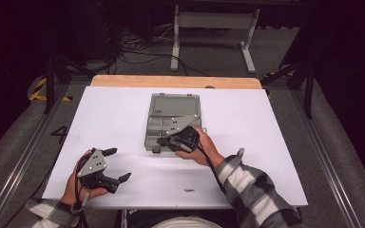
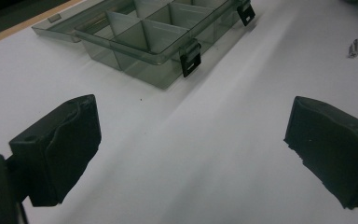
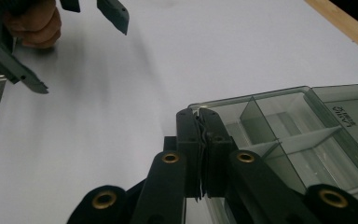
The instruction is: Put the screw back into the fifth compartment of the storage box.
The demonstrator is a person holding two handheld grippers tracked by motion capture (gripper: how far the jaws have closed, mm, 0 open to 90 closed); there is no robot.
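Hovering at the front edge of the open grey translucent plastic compartment box (image 1: 173, 121), the right tool (image 1: 164, 140) works there. Left tool (image 2: 191, 140) gapes wide, well short of it. Right tool's jaws are pressed together, seemingly empty; next comes aiming into a compartment.

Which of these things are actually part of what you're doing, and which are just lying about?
In use:
- clear compartment box, lid open
- right tool, jaws closed at the box's near edge
- left tool, open, waiting over the white table

Lying about:
- small metal piece on the table
- cables on the floor
- white stand behind
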